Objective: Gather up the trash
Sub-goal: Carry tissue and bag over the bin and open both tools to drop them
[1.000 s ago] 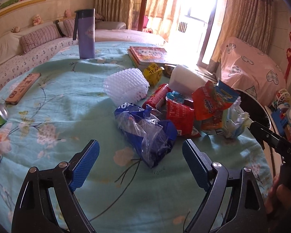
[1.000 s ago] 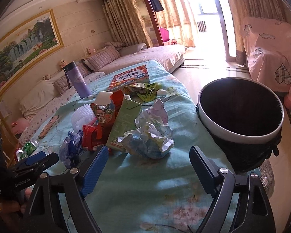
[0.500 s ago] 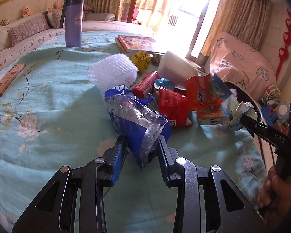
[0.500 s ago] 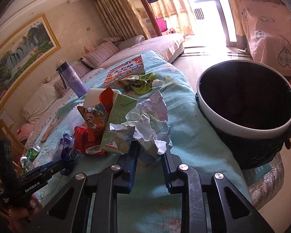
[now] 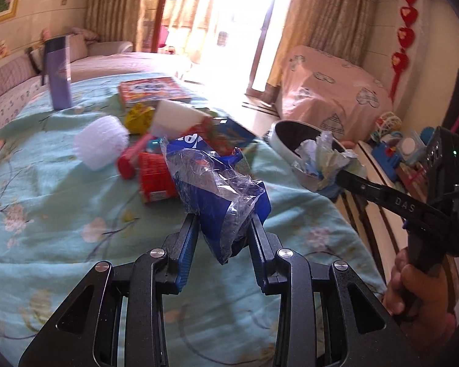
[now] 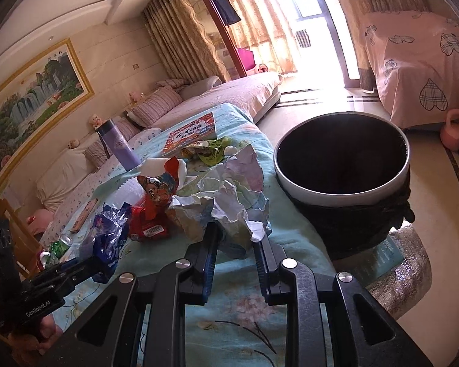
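- The left tongs (image 5: pixel 222 235) are pinching the lower end of a blue-and-clear plastic wrapper (image 5: pixel 217 189) — both blue pads are pressed into its sides, and the bag is standing up above the floral cloth of the bench (image 5: pixel 61 208), so it looks lifted clear rather than dragged.
- The right tongs (image 6: pixel 237 241) are clamping a crumpled paper wad (image 6: pixel 229 202) in the same way, gripping low so the bulk of the ball is sitting above the fingers.
- From the left camera that wad (image 5: pixel 321 162) is showing right at the near rim of the bin (image 5: pixel 283 130) — I judge it is being carried across for the drop.
- The black bin (image 6: pixel 342 192) with its pale rim is waiting just beside the bench edge, mouth open and dark inside; whether anything is lying in it I cannot tell.
- More rubbish is lying heaped mid-bench: a red snack packet (image 6: pixel 150 223), a cartoon-printed foil bag (image 6: pixel 160 188), a white foam net (image 5: pixel 101 143) and a yellow wrapper (image 5: pixel 139 117).
- The purple flask (image 5: pixel 58 73) and the picture book (image 5: pixel 151 90) are sitting at the far side — probably not trash.
- Two pieces in hand at once — likely a paired trip to the bin, right side nearer.
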Demonstrator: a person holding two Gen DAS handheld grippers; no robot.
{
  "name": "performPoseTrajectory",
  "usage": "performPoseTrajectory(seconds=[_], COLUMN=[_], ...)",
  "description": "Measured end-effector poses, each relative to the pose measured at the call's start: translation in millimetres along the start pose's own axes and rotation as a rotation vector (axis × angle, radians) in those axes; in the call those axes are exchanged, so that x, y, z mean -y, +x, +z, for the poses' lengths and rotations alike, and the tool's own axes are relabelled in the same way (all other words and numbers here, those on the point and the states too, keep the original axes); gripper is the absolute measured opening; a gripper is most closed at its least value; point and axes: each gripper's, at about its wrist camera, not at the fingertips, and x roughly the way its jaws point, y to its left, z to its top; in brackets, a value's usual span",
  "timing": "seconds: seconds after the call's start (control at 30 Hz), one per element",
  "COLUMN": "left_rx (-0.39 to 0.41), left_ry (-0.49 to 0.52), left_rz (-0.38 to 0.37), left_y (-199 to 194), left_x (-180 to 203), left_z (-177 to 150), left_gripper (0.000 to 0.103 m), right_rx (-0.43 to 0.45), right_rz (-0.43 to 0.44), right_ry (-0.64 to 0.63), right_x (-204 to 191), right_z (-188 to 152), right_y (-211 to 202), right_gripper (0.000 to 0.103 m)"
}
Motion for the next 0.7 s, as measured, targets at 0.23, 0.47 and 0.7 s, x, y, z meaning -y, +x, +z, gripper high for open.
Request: performPoseTrajectory(seconds=[0.23,0.47,0.7], left_rx=[-0.01,-0.042,-0.058], left_ry=[0.093,0.145,0.153], left_rz=[-0.072,-0.119,-0.15], left_y=[21.1,64.8,99.6], left_x=[48.4,85.6,103.2], left_z=[19.4,44.0,69.6], left_gripper=[0.032,0.032,0.032], right_rx=[0.029,0.045,0.045], right_rz=[-0.031,-0.074,-0.116], right_ry=[0.045,0.072,0.087], right_x=[25.8,55.8,87.2], right_z=[7.8,24.4,45.2], right_y=[-13.1,-14.7,-10.4], right_gripper=[0.024,0.024,0.024])
